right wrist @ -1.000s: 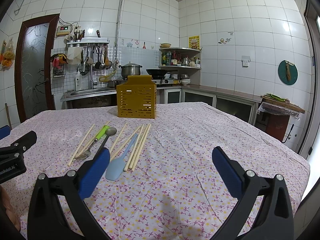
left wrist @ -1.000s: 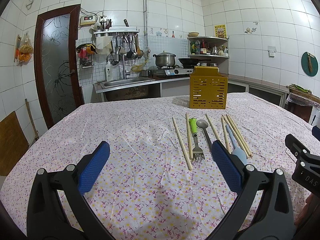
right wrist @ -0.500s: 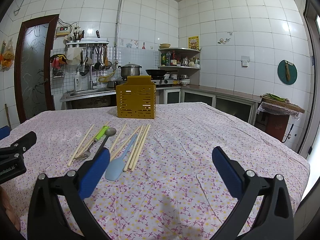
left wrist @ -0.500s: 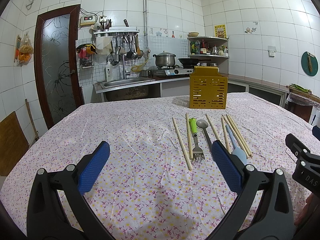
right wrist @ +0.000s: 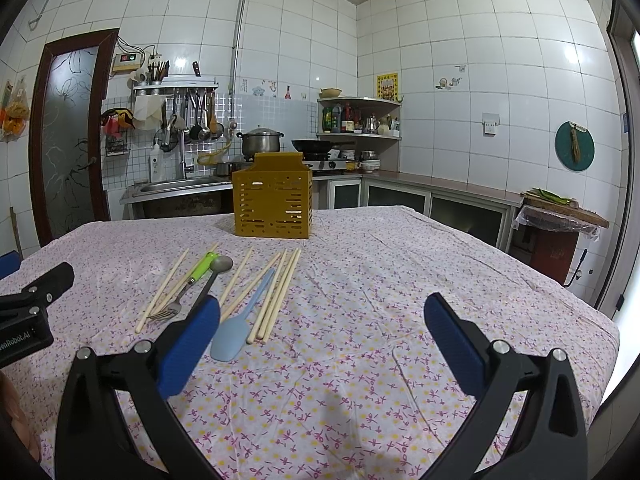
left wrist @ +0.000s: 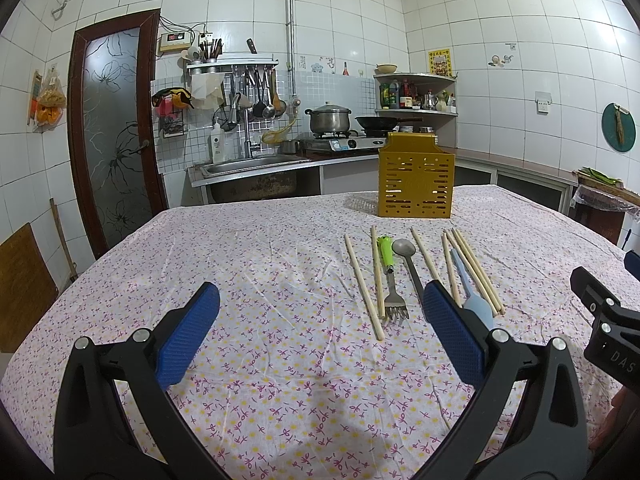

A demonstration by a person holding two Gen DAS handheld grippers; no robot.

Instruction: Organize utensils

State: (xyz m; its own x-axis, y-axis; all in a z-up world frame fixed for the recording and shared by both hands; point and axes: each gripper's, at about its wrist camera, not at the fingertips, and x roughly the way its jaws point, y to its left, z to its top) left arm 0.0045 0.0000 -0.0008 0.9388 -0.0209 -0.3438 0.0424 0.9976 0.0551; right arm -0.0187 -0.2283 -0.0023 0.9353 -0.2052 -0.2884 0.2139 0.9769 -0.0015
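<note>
Left gripper and right gripper both wide apart, empty, low in frame; chopsticks, fork mid-frame before yellow utensil holder.

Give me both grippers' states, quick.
Left gripper: open, holding nothing, above the floral tablecloth.
Right gripper: open, holding nothing.

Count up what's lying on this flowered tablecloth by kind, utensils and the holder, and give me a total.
Chopsticks: 7, as best I can tell, since the right-hand ones overlap
Fork, green handle: 1
Metal spoon: 1
Light blue spatula: 1
Yellow utensil holder: 1
Total: 11
</note>
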